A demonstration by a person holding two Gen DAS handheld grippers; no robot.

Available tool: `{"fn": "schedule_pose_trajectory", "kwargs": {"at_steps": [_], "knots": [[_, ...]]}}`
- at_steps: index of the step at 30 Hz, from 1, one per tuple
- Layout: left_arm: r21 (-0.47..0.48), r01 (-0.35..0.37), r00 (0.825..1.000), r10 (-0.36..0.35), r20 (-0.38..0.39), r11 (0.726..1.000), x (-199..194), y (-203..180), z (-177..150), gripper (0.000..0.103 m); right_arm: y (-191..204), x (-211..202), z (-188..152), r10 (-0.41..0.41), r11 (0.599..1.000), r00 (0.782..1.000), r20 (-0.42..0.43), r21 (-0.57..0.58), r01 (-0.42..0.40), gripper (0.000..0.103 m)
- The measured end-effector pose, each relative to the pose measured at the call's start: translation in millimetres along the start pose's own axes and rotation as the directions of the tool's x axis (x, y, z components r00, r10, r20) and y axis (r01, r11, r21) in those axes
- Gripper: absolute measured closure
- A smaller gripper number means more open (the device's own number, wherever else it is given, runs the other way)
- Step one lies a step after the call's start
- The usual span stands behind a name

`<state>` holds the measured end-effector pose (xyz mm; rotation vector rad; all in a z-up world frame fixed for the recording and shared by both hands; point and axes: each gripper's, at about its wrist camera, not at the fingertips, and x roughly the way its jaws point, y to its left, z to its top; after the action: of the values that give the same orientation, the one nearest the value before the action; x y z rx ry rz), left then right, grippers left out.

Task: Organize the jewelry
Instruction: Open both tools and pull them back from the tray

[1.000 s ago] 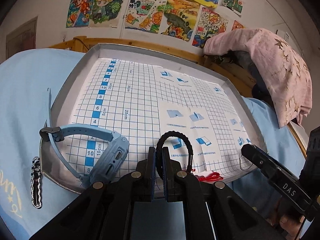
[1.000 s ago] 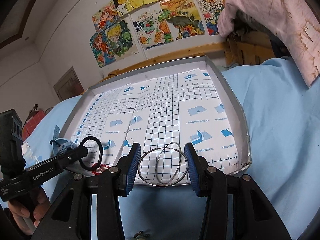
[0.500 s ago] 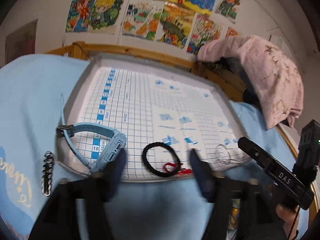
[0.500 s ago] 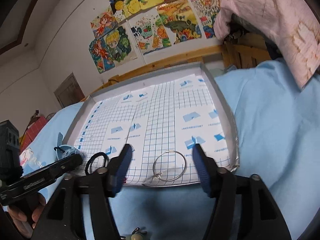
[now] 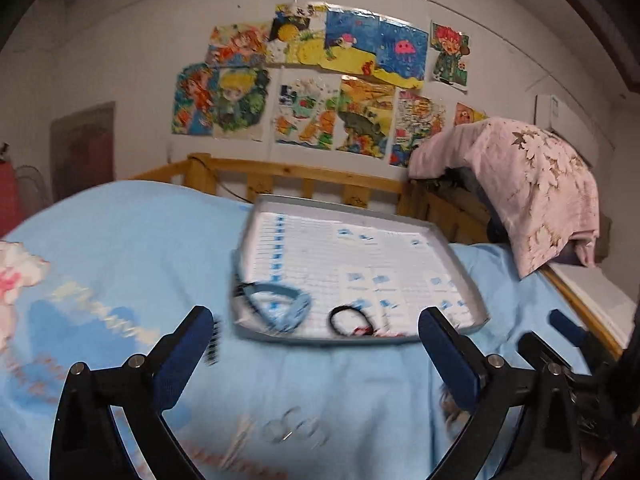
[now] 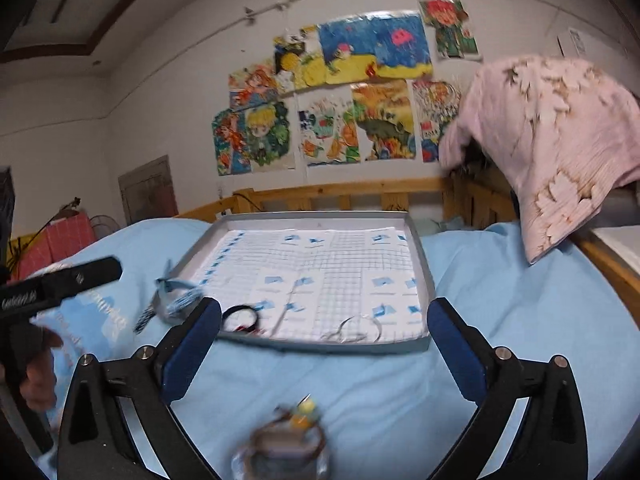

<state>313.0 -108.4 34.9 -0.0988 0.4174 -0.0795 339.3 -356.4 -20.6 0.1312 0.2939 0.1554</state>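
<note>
Both claws, the left gripper [image 5: 316,330] and right gripper [image 6: 324,320], have just opened wide, empty; black bracelet [image 5: 349,319] and silver rings [image 6: 354,330] lie beyond them at the tray's [image 6: 418,240] near edge.

Both cams ride on the handheld grippers and look forward along the fingers, tilted a bit down over a bed with a blue sheet [image 5: 132,240]. The left one sits off to the left, so the tray [image 5: 466,276] lands right of centre. The right one faces the tray [image 6: 420,240] more head-on. Neither is close; there's bare sheet in between. Both share the tray, the wooden rail [image 6: 340,190], the wall drawings [image 5: 320,80] and the pink blanket [image 6: 560,140].
</note>
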Motion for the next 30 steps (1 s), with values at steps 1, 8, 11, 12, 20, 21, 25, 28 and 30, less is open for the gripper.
{"fn": "schedule_pose_trajectory", "kwargs": {"at_steps": [1,8,11,12,20,21,25,28,30], "knots": [[0.014,-0.013,1.000,0.013,0.007,1.000,-9.3,2.4,-4.0,0.000,5.2,-9.6,-1.8,0.006,1.000,1.000,-0.008,-0.017,-0.006,0.002],[0.075,-0.040,0.999,0.038,0.027,0.996,-70.7,21.9,-40.2,0.000,44.5,-83.0,-17.7,0.004,0.997,1.000,-0.001,-0.072,-0.004,0.002],[0.064,-0.030,0.999,0.028,0.038,0.997,-94.7,31.8,-58.7,0.000,61.1,-106.8,-32.0,0.026,0.994,0.999,-0.020,-0.104,-0.028,0.002],[0.059,-0.026,0.999,0.024,0.041,0.998,-102.7,35.5,-65.6,0.000,66.5,-110.1,-35.8,0.018,0.992,1.000,-0.025,-0.126,-0.021,0.002],[0.077,-0.051,0.996,0.045,0.082,0.996,-150.3,52.9,-96.8,0.000,91.7,-149.2,-53.5,-0.017,0.991,0.998,-0.054,-0.130,0.010,0.002],[0.079,-0.057,0.995,0.050,0.086,0.995,-156.0,56.2,-99.4,0.000,92.7,-150.7,-54.2,-0.014,0.993,0.998,-0.057,-0.119,0.007,0.002],[0.083,-0.034,0.997,0.029,0.070,0.996,-163.8,64.6,-106.8,0.000,93.2,-165.6,-64.2,-0.023,0.997,0.999,-0.049,-0.080,0.019,0.002],[0.073,-0.032,0.998,0.028,0.057,0.997,-164.0,69.7,-109.3,0.000,97.6,-176.9,-66.7,-0.079,0.992,0.997,0.008,-0.100,0.080,0.002],[0.061,-0.028,0.999,0.025,0.045,0.998,-162.3,72.5,-109.9,0.000,95.9,-181.3,-65.2,-0.082,0.992,0.996,0.030,-0.093,0.084,0.002]]}}
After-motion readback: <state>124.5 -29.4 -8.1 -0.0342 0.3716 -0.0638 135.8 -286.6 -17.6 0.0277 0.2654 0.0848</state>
